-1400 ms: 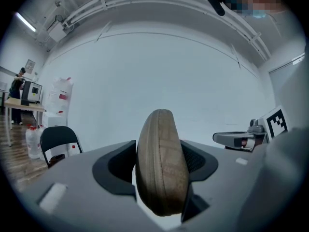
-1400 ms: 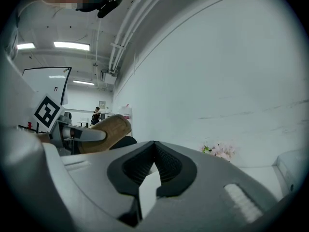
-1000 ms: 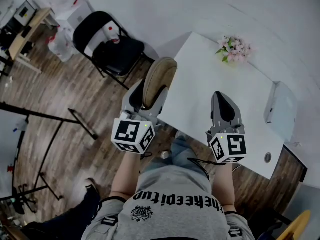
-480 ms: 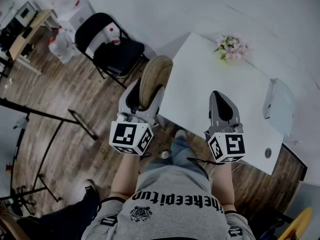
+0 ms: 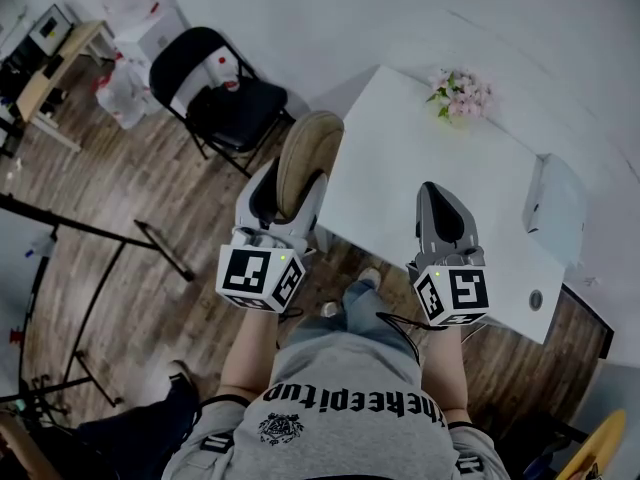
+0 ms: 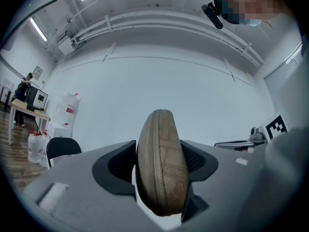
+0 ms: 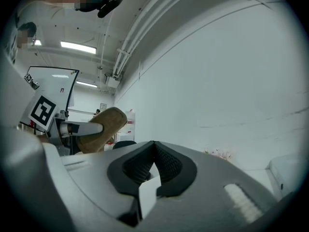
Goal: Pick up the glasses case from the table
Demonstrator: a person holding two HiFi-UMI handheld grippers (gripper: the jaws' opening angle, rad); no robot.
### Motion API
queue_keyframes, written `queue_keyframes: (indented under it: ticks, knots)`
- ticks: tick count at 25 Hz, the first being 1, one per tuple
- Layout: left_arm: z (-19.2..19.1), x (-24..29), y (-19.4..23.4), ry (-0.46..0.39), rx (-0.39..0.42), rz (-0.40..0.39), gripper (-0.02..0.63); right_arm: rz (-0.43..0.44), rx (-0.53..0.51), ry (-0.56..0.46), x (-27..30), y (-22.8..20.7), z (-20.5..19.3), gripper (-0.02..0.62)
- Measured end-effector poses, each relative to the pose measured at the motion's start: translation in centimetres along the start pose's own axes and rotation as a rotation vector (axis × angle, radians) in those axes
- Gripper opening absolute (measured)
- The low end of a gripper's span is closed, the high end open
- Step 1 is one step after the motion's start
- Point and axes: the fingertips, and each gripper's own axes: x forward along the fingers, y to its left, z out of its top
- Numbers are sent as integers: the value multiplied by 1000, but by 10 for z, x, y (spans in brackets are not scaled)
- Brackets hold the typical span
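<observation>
The brown, oval glasses case [image 5: 310,148] is off the white table [image 5: 400,168], hanging over the floor beside the table's left edge. My left gripper [image 5: 290,190] is shut on it; in the left gripper view the case [image 6: 161,163] stands on edge between both pads, its top poking above the jaws. My right gripper [image 5: 441,196] is over the table's near edge, shut with nothing in it; its pads meet in the right gripper view [image 7: 153,151]. That view also shows the case [image 7: 102,123] off to the left.
A pink flower bunch [image 5: 460,93] sits at the table's far end, a white box [image 5: 555,208] at its right side, a small round object [image 5: 535,304] near the front corner. A black folding chair [image 5: 225,93] stands left of the table. Stand legs [image 5: 160,243] cross the wooden floor.
My left gripper has drifted slightly left and back toward me with the case still gripped. The right gripper has come back a little as well.
</observation>
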Motion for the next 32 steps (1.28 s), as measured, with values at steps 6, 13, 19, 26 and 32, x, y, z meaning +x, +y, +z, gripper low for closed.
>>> queue_keyframes:
  ticks: [6, 13, 19, 26, 32]
  knots:
    - [4, -1, 1, -18, 8, 6, 287, -2, 0, -4, 1, -1, 0, 3]
    - [13, 0, 1, -52, 12, 15, 285, 5, -4, -7, 6, 0, 3, 3]
    - [14, -2, -6, -63, 12, 25, 285, 6, -3, 1, 2, -5, 2, 3]
    - [15, -4, -12, -71, 9, 34, 285, 4, -4, -5, -3, -10, 6, 2]
    - [17, -4, -19, -76, 13, 32, 285, 5, -6, -5, -9, -13, 7, 2]
